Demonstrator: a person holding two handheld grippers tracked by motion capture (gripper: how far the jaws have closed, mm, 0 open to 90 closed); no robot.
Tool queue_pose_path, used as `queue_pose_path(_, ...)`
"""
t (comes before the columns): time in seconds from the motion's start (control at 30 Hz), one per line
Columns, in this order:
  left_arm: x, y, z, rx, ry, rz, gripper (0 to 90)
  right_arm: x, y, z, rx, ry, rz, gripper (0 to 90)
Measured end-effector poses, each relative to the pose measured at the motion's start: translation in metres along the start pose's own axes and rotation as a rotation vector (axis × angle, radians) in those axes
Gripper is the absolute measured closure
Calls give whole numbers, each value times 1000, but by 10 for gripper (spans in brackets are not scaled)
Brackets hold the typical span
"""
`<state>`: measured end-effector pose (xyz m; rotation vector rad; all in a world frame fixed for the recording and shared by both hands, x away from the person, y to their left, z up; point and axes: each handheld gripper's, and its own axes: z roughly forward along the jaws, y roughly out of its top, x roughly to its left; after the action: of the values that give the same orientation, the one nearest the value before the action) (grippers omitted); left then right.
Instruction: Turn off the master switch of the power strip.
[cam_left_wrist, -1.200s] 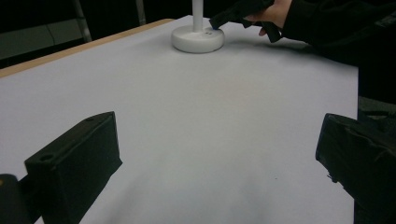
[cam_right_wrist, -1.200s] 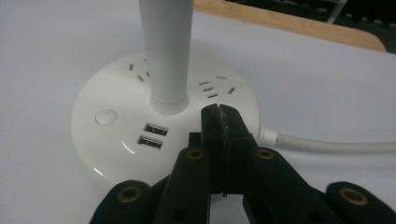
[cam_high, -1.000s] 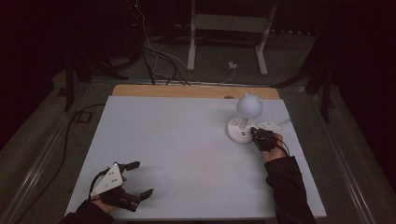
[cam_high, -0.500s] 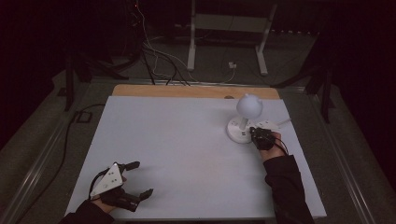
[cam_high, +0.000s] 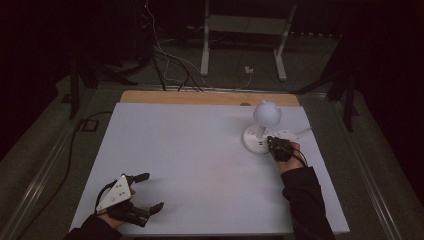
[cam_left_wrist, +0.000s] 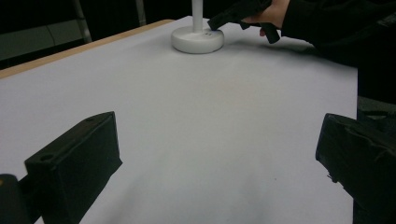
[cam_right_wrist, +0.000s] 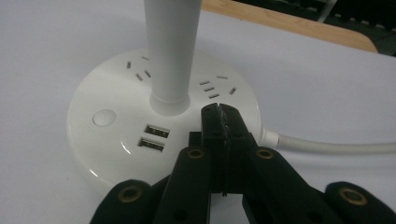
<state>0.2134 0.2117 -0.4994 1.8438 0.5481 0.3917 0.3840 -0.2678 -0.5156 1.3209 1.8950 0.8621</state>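
Observation:
A white desk lamp with a globe head (cam_high: 267, 114) stands at the table's far right on a round base (cam_high: 254, 140). The base (cam_right_wrist: 112, 140) carries sockets, two USB ports (cam_right_wrist: 156, 137) and a round button (cam_right_wrist: 104, 117) around the stem (cam_right_wrist: 170, 51). My right gripper (cam_right_wrist: 218, 113) is shut with nothing between its jaws. Its tips sit over the base's top, just right of the stem; I cannot tell whether they touch. From above, this gripper (cam_high: 275, 145) meets the base's right side. My left gripper (cam_high: 151, 191) rests open near the front left edge, jaws wide (cam_left_wrist: 219, 158) over bare table.
A white cable (cam_right_wrist: 327, 146) leaves the base to the right. The white table top (cam_high: 190, 160) ends in a wooden strip (cam_high: 200, 97) at the back. A dark floor with cables and a stand's legs (cam_high: 240, 45) lies beyond.

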Motion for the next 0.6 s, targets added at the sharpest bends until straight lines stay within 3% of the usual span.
queue_pose_path(0.2,0,0,0,-1,1,0,4,-3,1,0,9,20,18,900)
queue_pose_path(0.27,0,0,0,-2,2,0,4,-6,7,-2,23,30,65,892)
queue_pose_path(0.43,1,0,0,-2,2,0,4,-7,15,-15,-54,28,85,892)
queue_pose_path(0.6,0,0,0,-3,1,-1,4,-7,17,-19,-53,26,87,885)
